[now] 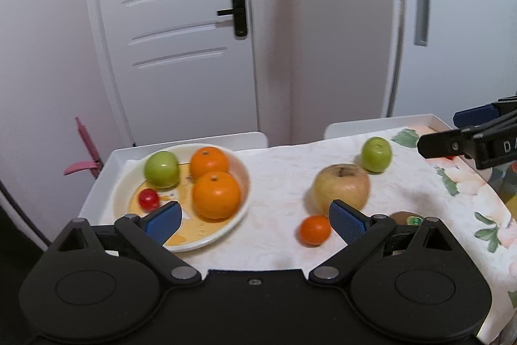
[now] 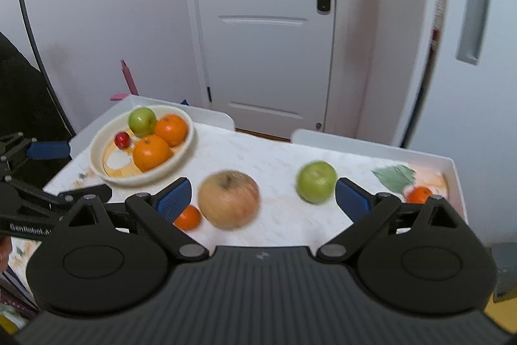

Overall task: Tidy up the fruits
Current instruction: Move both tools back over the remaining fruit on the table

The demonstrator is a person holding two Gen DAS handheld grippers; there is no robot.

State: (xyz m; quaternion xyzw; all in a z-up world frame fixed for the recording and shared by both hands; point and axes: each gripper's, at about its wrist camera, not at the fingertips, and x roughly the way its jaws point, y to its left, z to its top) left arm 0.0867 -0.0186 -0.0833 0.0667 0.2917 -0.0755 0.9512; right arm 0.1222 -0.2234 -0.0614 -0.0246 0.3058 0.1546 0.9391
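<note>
A white tray-edged table [image 1: 226, 139] under a floral cloth [image 1: 278, 183] stands before a white panelled door [image 1: 181, 21] with a black handle [image 1: 238, 9]. The bowl [image 1: 239, 199] holds a green apple, two oranges and a small red fruit; other fruit lies loose on the cloth. The left gripper [image 1: 255, 220] and right gripper [image 2: 263, 198] both hover spread wide, empty.

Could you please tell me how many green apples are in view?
2: one green apple in the bowl, the other on the cloth right of the big apple. None seems hidden.
</note>
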